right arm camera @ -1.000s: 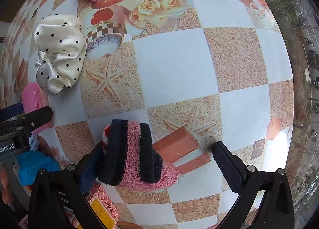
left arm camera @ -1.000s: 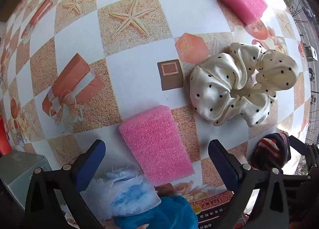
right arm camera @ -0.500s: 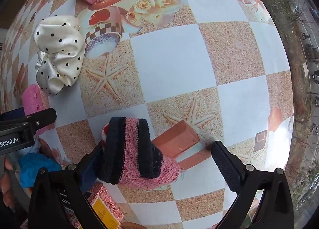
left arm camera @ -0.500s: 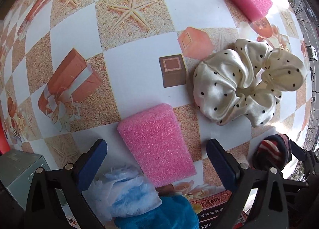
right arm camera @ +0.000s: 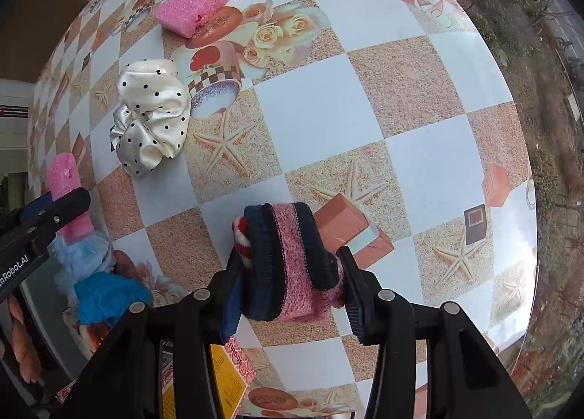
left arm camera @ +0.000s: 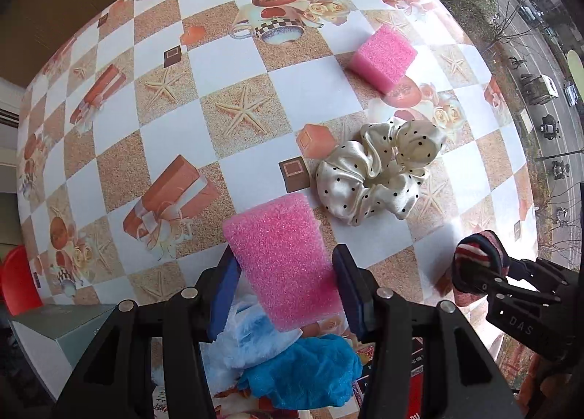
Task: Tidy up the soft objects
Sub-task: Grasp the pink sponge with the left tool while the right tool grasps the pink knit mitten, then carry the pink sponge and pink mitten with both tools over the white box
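Observation:
My left gripper [left arm camera: 286, 291] points down at the table, and its jaws are closing on a pink foam sponge [left arm camera: 281, 254]; both pads press its sides and it hangs a little above the cloth. My right gripper [right arm camera: 292, 284] is closing too, its pads squeezing a rolled sock [right arm camera: 288, 254] striped in pink, navy and red, also seen at the right of the left wrist view. A cream polka-dot scrunchie [left arm camera: 376, 174] lies beyond the sponge. A second pink sponge [left arm camera: 383, 56] sits farther back. Light blue fluff [left arm camera: 248, 335] and a bright blue soft piece [left arm camera: 303, 368] lie under the left gripper.
The round table [left arm camera: 310, 90] wears a checked cloth printed with starfish and gift boxes. A grey-green box [left arm camera: 54, 331] stands at its near left edge, printed cartons [right arm camera: 226, 375] below the right gripper. Past the right rim is a window onto a street.
Both grippers have gone from wide open to shut, the left on the pink sponge, the right on the sock. Both have risen, so the table looks farther away.

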The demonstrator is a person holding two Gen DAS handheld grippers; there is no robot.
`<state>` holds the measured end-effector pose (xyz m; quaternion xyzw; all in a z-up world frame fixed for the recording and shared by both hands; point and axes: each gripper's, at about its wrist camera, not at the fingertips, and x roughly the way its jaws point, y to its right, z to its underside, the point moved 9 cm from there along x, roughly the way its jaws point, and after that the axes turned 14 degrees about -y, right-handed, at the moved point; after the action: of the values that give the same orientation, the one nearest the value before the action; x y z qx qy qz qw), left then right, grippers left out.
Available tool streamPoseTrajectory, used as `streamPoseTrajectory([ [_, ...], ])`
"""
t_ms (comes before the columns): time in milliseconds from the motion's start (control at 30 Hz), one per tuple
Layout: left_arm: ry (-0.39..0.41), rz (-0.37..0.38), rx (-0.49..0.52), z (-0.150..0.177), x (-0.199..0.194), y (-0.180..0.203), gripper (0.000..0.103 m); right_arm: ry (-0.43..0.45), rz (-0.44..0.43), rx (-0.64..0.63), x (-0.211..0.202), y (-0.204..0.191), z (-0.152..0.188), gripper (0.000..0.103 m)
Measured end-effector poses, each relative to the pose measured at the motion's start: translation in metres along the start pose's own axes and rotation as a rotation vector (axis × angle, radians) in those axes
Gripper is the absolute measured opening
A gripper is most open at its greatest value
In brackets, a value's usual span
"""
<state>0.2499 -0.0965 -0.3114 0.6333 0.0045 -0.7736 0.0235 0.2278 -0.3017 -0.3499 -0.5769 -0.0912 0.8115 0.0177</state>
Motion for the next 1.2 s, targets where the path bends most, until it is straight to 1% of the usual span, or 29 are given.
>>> streamPoseTrajectory([
  [100, 0.054, -0.025, 0.012, 0.01, -0.022, 0.0, 0.055, 0.022, -0.019, 0.017, -0.013, 0.003, 0.007, 0.048],
  [167, 0.074, -0.04, 0.005, 0.018, -0.03, -0.004, 0.055, 0.043, -0.035, 0.034, -0.024, 0.005, 0.013, 0.048],
  [233, 0.092, -0.027, -0.004, 0.024, -0.038, -0.01, 0.055, 0.071, -0.053, 0.052, -0.038, 0.006, 0.018, 0.048],
  [267, 0.102, -0.019, -0.008, 0.033, -0.038, -0.011, 0.055, 0.086, -0.06, 0.057, -0.044, 0.005, 0.021, 0.048],
  [333, 0.119, -0.011, -0.004, 0.046, -0.049, -0.014, 0.055, 0.117, -0.074, 0.062, -0.059, 0.002, 0.027, 0.048],
  [433, 0.155, -0.023, 0.015, 0.059, -0.06, -0.015, 0.055, 0.157, -0.091, 0.064, -0.078, -0.003, 0.037, 0.048],
  [600, 0.196, -0.03, 0.04, 0.085, -0.079, -0.023, 0.055, 0.215, -0.104, 0.048, -0.105, -0.025, 0.046, 0.048],
  [767, 0.224, -0.012, 0.052, 0.115, -0.093, -0.029, 0.055, 0.259, -0.107, 0.029, -0.122, -0.044, 0.064, 0.048],
  [1000, 0.245, 0.001, 0.055, 0.153, -0.102, -0.041, 0.055, 0.298, -0.098, -0.003, -0.142, -0.068, 0.091, 0.048],
  [1200, 0.26, 0.005, 0.034, 0.18, -0.104, -0.057, 0.055, 0.317, -0.101, -0.072, -0.152, -0.103, 0.109, 0.048],
])
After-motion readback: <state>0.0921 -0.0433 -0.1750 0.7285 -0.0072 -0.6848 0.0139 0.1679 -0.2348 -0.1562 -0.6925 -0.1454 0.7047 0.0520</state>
